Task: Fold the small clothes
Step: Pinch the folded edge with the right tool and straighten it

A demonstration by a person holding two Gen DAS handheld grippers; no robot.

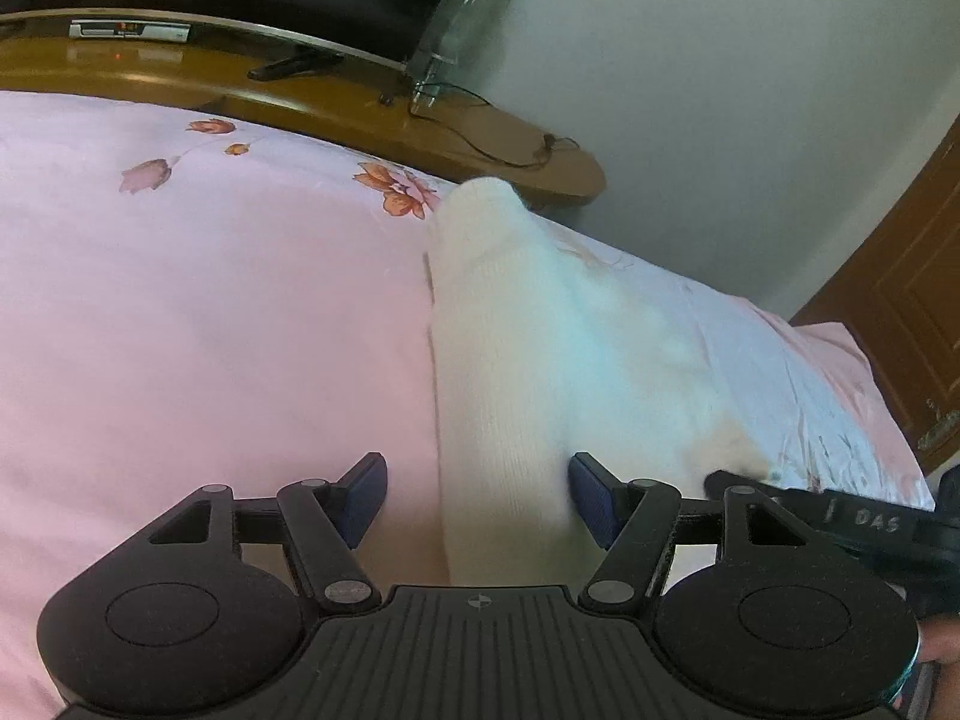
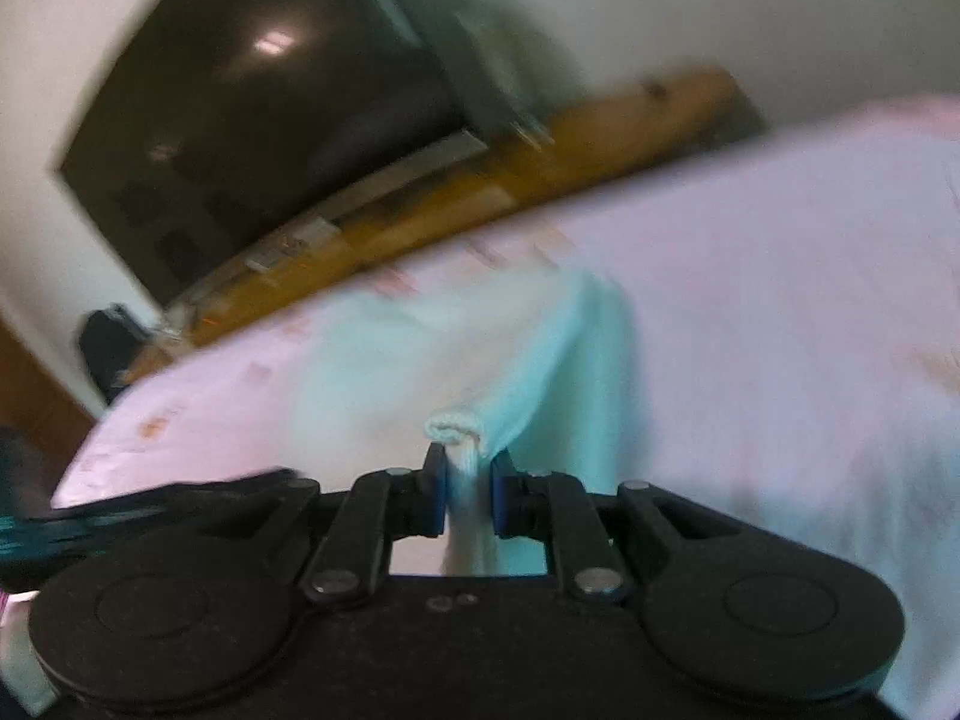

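left gripper: jaws standing pretty wide apart, not clamped on anything. The white knit passes up between them, closer to the right-side pad, but I can't tell if it actually touches that pad. The other pad has bare sheet in front of it.

right gripper: jaws nearly closed, pinching a bunched-up bit of the white cloth. A rolled hem pokes out just past the fingertips and a strip of fabric hangs back down between the pads.

white garment: small knit piece, looks like a sock or sleeve, hard to say which. It stretches away from the left jaws toward the far edge of the bed. In the right wrist view it spreads out ahead of the jaws, pretty blurry there.

bed sheet: pink with orange flowers, under and ahead of both sets of jaws.

wooden shelf: well beyond the jaws, past the bed's far edge, with a remote and cables on it.

TV: dark screen above the shelf, far ahead of the right jaws.
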